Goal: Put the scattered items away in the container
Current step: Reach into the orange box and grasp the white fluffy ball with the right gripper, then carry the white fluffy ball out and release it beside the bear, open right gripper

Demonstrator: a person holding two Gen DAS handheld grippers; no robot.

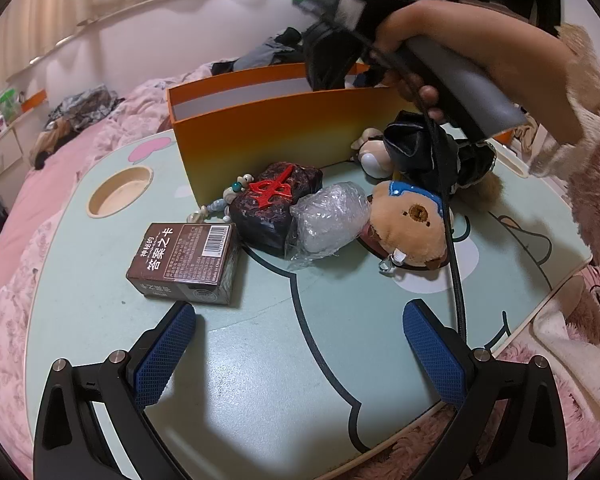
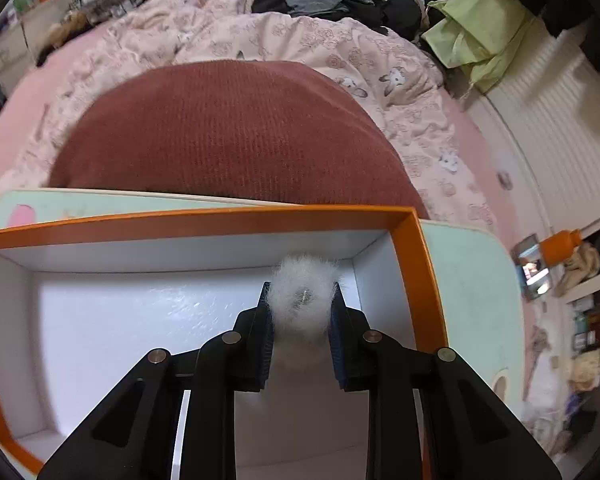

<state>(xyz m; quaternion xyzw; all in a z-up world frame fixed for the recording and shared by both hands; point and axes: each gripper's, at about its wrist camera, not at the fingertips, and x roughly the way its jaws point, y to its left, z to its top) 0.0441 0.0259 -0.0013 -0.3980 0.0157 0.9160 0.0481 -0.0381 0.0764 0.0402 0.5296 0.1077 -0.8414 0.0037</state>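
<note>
Down at the near edge of the left wrist view we see the left gripper (image 1: 298, 354), its blue fingers (image 1: 166, 354) spread wide over bare mint-green surface (image 1: 260, 380), nothing between them. Just beyond the left finger lies the brown card box (image 1: 186, 262), flat on its side. Moving right, we pick up a string of beads (image 1: 224, 200) beside the dark brocade pouch (image 1: 276, 204) with its red emblem, then a bubble-wrap bundle (image 1: 328, 220) touching the pouch, then the tan bear plush (image 1: 414, 224) lying on its side against the bundle. Farther right and farther back, a black-clad doll (image 1: 432, 152) lies near the box's corner. Behind all of them stands the orange box (image 1: 268, 128), open at the top and white inside. Above it at the far right, a hand (image 1: 472, 56) holds the right gripper's handle, with a black cable hanging down across the bear.

Over in the right wrist view, the right gripper (image 2: 302, 300) points down into that orange box (image 2: 416, 264), fingers (image 2: 262, 320) pinching a white fluffy pompom (image 2: 300, 292) just above the white floor, near the box's far right corner. A dark red cushion (image 2: 228, 128) sits beyond the surface's far edge on the pink bed (image 2: 400, 80).
</note>
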